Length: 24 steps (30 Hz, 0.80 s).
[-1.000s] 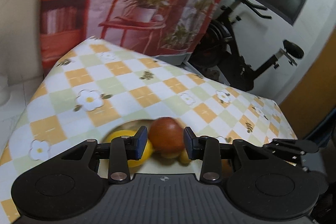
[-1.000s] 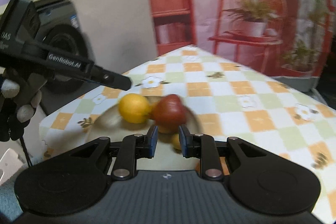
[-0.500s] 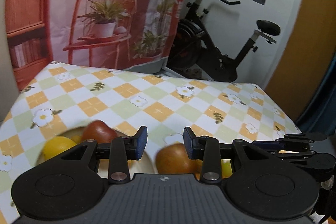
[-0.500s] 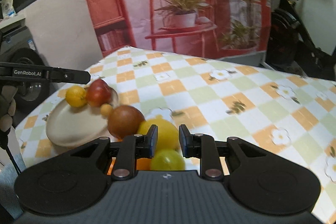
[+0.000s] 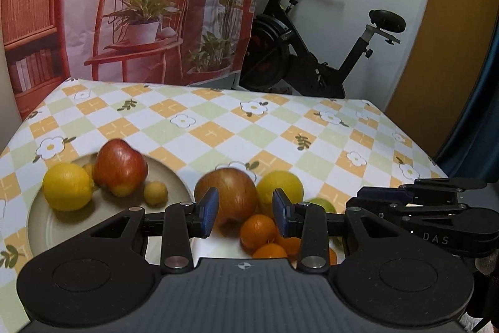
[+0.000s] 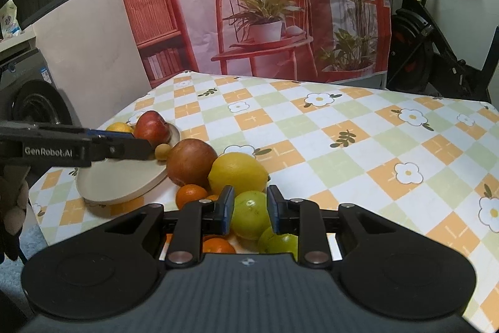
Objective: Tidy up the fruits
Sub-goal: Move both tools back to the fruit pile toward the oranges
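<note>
Both my grippers hold nothing: the left gripper [image 5: 244, 216], low centre in its view, stands a little open over the brownish-red apple [image 5: 227, 195], and the right gripper [image 6: 249, 213] is nearly shut above a green fruit [image 6: 249, 214], touching neither so far as I can tell. At left, the beige plate [image 5: 46, 227] carries a red apple [image 5: 120, 166] standing upright beside a round lemon [image 5: 67, 186]. Beside the plate, a yellow lemon [image 6: 237, 173] lies with its long axis across the frame, tip pointing right, among small oranges [image 6: 191, 195].
</note>
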Tool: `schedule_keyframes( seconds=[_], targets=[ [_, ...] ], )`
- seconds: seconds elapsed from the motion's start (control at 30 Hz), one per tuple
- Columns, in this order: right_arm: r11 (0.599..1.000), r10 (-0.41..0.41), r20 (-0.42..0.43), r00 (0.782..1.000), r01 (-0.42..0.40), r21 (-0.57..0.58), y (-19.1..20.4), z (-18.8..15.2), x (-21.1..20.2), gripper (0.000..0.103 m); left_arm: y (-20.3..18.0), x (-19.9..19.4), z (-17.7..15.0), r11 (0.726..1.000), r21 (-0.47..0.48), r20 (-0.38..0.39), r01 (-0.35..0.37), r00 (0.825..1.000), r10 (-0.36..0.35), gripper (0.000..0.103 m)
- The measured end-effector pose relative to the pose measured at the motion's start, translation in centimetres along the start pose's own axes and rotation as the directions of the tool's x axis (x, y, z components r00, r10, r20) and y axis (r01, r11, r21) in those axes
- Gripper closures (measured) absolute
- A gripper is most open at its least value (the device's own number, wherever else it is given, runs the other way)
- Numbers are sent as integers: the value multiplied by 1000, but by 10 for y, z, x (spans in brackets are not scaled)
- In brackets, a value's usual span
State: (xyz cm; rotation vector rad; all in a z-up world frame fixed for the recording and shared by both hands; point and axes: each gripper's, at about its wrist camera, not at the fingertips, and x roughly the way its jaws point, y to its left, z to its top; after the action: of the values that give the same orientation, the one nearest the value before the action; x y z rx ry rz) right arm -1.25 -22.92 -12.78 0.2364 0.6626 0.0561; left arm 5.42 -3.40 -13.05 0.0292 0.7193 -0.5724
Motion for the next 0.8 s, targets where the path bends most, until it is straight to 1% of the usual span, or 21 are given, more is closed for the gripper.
schedule_keyframes(
  seconds=[0.17, 0.33, 0.43, 0.53, 0.73, 0.8],
  targets=[
    [1000, 10, 4, 1000, -10, -21, 10, -7, 0, 77, 1, -4, -10, 1000, 7, -15, -10, 1000, 10, 63],
    [999, 19, -21, 1000, -20, -43, 17, -13, 3, 76, 2, -3, -16, 1000, 8, -42, -14, 999, 15, 63],
    [997, 31, -34, 999, -33, -64, 21, -17, 6, 75, 4, -3, -21, 1000, 5, -57, -15, 998, 15, 63],
    [995, 48, -44, 998, -52, -80, 24, -22, 8, 70, 6, -1, -23, 1000, 1, -63, -17, 998, 17, 63],
    [991, 60, -77, 995, -68, -111, 30, -32, 16, 70, 5, 2, -23, 1000, 2, -72, -11, 997, 12, 63],
    [992, 55, -88, 995, -65, -112, 30, -34, 19, 68, 5, 4, -24, 1000, 0, -77, -9, 997, 9, 63]
  ],
)
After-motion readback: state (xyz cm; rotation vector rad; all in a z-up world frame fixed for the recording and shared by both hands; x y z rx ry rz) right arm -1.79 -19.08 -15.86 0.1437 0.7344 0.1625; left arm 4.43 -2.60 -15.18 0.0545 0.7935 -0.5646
